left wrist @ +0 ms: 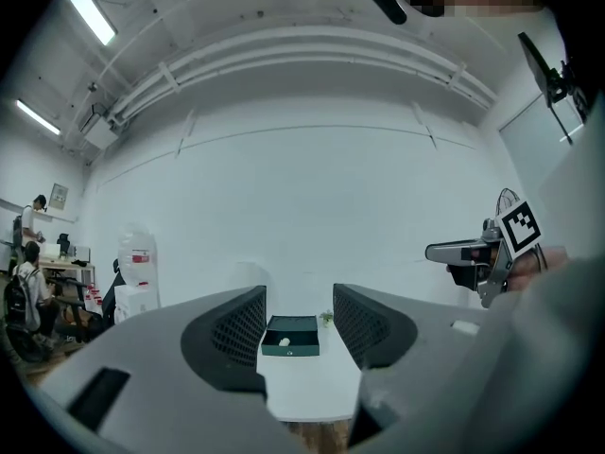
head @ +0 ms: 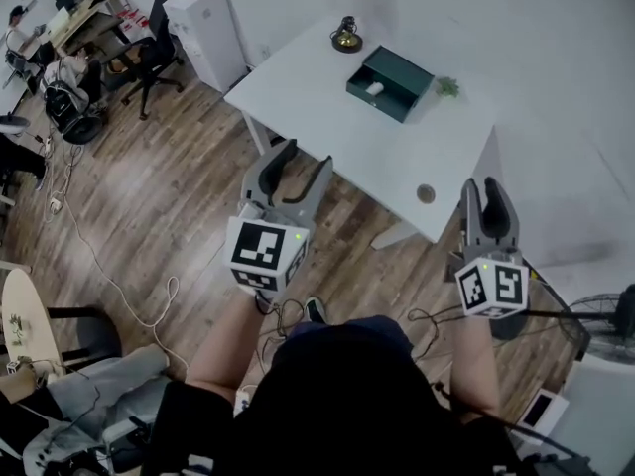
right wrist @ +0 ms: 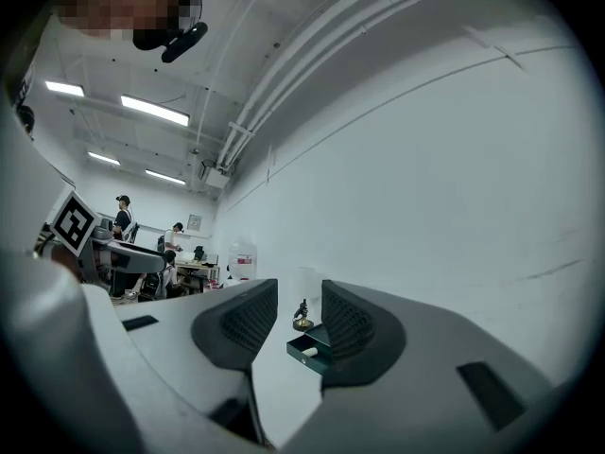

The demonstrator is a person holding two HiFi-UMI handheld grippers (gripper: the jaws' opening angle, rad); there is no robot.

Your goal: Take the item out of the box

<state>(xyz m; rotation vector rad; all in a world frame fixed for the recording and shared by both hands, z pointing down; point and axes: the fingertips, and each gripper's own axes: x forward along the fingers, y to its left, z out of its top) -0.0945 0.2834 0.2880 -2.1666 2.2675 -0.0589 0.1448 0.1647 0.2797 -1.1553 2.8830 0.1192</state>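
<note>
Looking down from the head view, I count one dark green box open on the white counter, with one small white item inside, too small to show its long axis. One brass ornament stands beyond the box and one little plant is near its right end. My left tongs and right tongs hover well short of the box.

Left gripper view: the jaws stand apart and empty, framing the box.

Right gripper view: these jaws too are apart and empty, and the item lies flat in the box.
</note>
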